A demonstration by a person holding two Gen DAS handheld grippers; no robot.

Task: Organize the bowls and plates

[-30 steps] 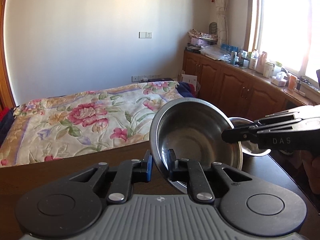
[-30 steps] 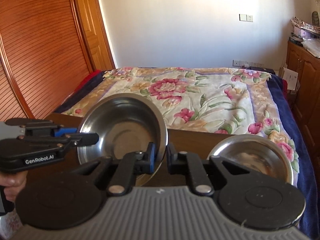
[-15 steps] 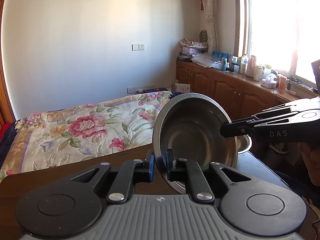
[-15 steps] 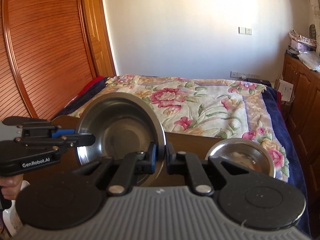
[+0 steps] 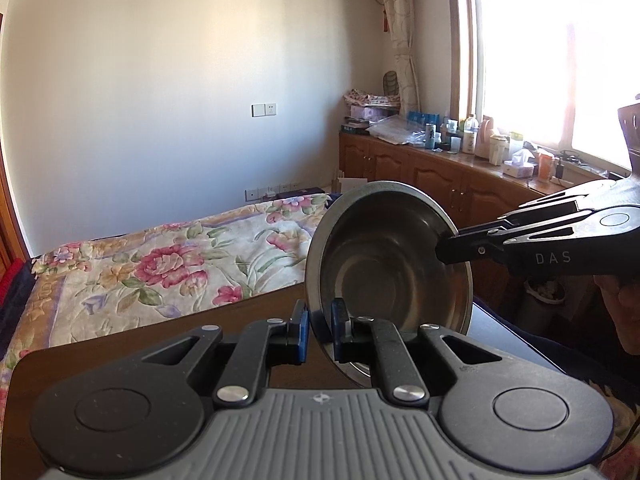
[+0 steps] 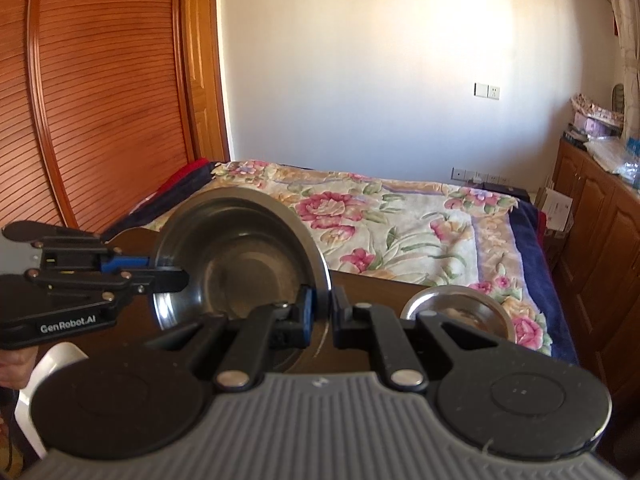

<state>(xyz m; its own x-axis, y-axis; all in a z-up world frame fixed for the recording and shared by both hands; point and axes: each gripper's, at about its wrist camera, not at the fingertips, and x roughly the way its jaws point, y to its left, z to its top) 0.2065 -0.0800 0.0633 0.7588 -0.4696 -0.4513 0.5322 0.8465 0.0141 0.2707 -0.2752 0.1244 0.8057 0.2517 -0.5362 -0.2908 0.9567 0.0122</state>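
Note:
A large steel bowl (image 5: 388, 264) hangs tilted in the air above the dark wooden table (image 5: 120, 344). My left gripper (image 5: 320, 330) is shut on its near rim. My right gripper (image 5: 444, 250) comes in from the right and clamps the opposite rim. In the right wrist view the same bowl (image 6: 240, 264) is pinched at its right rim by my right gripper (image 6: 323, 308), with my left gripper (image 6: 176, 276) shut on the left rim. A smaller steel bowl (image 6: 456, 308) rests on the table (image 6: 376, 292) at the right, apart from both grippers.
Beyond the table lies a bed with a floral cover (image 5: 168, 256). Wooden cabinets (image 5: 436, 172) with several bottles line the window wall. A white chair (image 6: 52, 364) shows at the lower left of the right wrist view, beside a slatted wooden door (image 6: 100, 100).
Both grippers have lifted the large bowl together, so the room sits lower in both views. The small bowl is now hidden behind the large one in the left wrist view.

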